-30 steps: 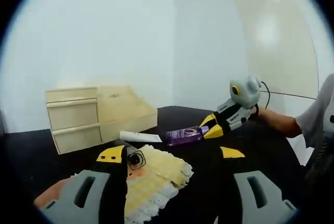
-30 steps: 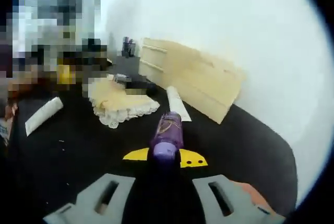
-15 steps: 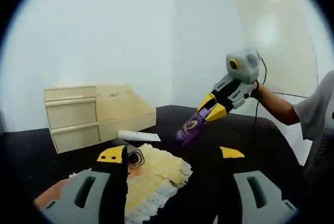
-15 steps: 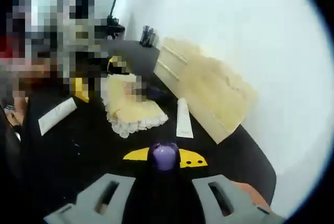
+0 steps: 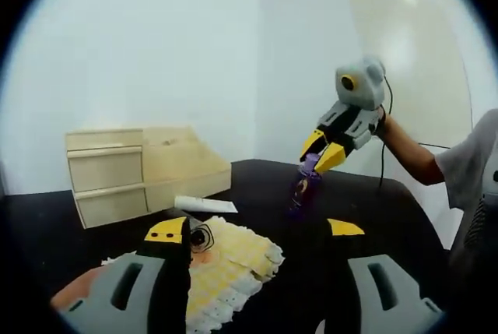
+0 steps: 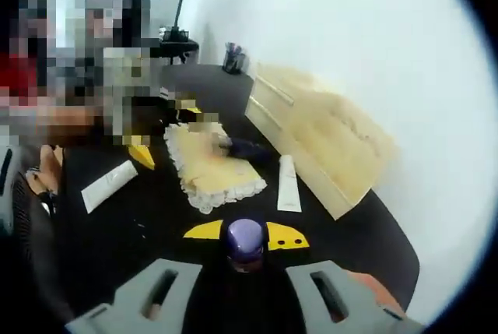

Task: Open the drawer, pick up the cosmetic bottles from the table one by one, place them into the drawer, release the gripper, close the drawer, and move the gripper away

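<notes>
In the left gripper view, the right gripper (image 5: 323,152) hangs in the right-centre of the frame, raised above the black table (image 5: 257,178), its yellow-tipped jaws pinching a purple bottle (image 5: 302,188) that dangles below them, clear of the tabletop; a person's forearm (image 5: 408,155) reaches in from the right edge behind it. The left gripper (image 5: 257,229) rises from the bottom of that frame with its jaws spread wide and nothing between them; under its left jaw lies a yellow lace-edged cloth (image 5: 226,268), and just beyond the cloth a white tube (image 5: 206,205) rests flat on the table. At the left-centre stands the wooden drawer unit (image 5: 109,174), one drawer (image 5: 187,167) pulled out toward the middle of the frame. In the right gripper view, the same bottle (image 6: 245,239) shows end-on at lower centre, clamped between the yellow jaw tips; the cloth (image 6: 214,167) and tube (image 6: 288,184) sit mid-frame, a second white tube (image 6: 109,186) at left, and the drawer unit (image 6: 327,147) at upper right.
</notes>
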A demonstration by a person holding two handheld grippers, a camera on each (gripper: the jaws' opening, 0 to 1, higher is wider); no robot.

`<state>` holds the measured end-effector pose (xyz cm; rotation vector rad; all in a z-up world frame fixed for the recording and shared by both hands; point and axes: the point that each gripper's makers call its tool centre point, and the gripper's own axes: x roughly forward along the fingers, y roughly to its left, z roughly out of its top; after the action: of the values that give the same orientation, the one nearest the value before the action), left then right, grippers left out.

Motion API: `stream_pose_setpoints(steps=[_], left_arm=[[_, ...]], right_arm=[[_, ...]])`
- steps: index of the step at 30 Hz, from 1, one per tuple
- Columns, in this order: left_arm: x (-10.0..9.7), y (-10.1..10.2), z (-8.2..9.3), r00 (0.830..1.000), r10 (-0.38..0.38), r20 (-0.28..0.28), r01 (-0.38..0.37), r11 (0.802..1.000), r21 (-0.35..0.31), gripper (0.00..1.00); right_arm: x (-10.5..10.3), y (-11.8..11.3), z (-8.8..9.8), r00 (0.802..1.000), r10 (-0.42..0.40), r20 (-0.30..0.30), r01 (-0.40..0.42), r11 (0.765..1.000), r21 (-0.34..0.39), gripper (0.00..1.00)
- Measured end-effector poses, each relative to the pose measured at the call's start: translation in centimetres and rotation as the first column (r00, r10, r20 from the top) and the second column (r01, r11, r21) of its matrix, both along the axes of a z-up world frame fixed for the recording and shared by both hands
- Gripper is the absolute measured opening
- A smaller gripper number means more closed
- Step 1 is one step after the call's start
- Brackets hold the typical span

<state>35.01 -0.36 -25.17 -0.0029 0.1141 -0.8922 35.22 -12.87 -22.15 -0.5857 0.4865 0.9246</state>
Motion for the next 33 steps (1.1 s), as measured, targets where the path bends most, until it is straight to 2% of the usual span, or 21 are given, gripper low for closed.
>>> stream_pose_setpoints(steps=[6, 8, 10, 11, 12, 13, 14, 19, 23, 26, 31, 33], left_arm=[[-0.1, -0.1, 0.0, 1.0, -0.008, -0.001, 0.008, 1.0, 0.001, 0.63], [-0.2, -0.1, -0.1, 1.0, -0.009, -0.002, 0.009, 1.0, 0.002, 0.63], [-0.2, -0.1, -0.1, 1.0, -0.01, -0.002, 0.01, 1.0, 0.003, 0.63], [-0.2, -0.1, -0.1, 1.0, -0.009, -0.002, 0.009, 1.0, 0.002, 0.63], [-0.2, -0.1, -0.1, 1.0, -0.009, -0.002, 0.009, 1.0, 0.001, 0.63], [-0.2, -0.1, 0.0, 1.0, -0.009, -0.002, 0.009, 1.0, 0.0, 0.63], [-0.2, -0.1, 0.0, 1.0, -0.009, -0.003, 0.009, 1.0, -0.001, 0.62], [-0.2, -0.2, -0.2, 1.0, -0.011, -0.006, 0.011, 1.0, 0.004, 0.62], [-0.2, -0.3, -0.2, 1.0, -0.012, -0.003, 0.012, 1.0, 0.009, 0.62], [-0.2, -0.2, -0.1, 1.0, -0.01, -0.002, 0.01, 1.0, 0.003, 0.62], [-0.3, -0.2, 0.0, 1.0, -0.01, -0.001, 0.01, 1.0, 0.002, 0.62], [-0.3, -0.2, -0.1, 1.0, -0.011, 0.0, 0.011, 1.0, 0.006, 0.62]], right_arm=[[-1.1, 1.5, 0.1, 0.991, 0.121, -0.056, -0.117, 0.991, 0.072, 0.15], [-1.6, 2.0, -0.2, 0.981, 0.182, -0.064, -0.177, 0.981, 0.075, 0.15], [-2.2, 2.1, -0.9, 0.965, 0.252, -0.069, -0.25, 0.967, 0.041, 0.15], [-2.2, 2.2, -1.1, 0.965, 0.248, -0.081, -0.245, 0.969, 0.045, 0.15], [-2.3, 2.3, -1.3, 0.96, 0.268, -0.076, -0.266, 0.963, 0.035, 0.15], [-2.2, 2.7, -0.8, 0.954, 0.298, -0.04, -0.295, 0.953, 0.061, 0.15], [-2.5, 2.4, -1.0, 0.952, 0.301, -0.062, -0.298, 0.953, 0.05, 0.15], [-1.9, 2.4, -0.8, 0.958, 0.286, -0.005, -0.284, 0.955, 0.079, 0.16], [-1.3, 2.6, -0.9, 0.965, 0.257, 0.06, -0.26, 0.963, 0.07, 0.17], [-1.7, 2.6, -1.0, 0.962, 0.257, 0.097, -0.265, 0.961, 0.079, 0.18], [-1.2, 2.3, -0.7, 0.97, 0.21, 0.12, -0.225, 0.965, 0.132, 0.22], [-0.6, 2.1, 0.2, 0.974, 0.161, 0.157, -0.19, 0.964, 0.189, 0.23]])
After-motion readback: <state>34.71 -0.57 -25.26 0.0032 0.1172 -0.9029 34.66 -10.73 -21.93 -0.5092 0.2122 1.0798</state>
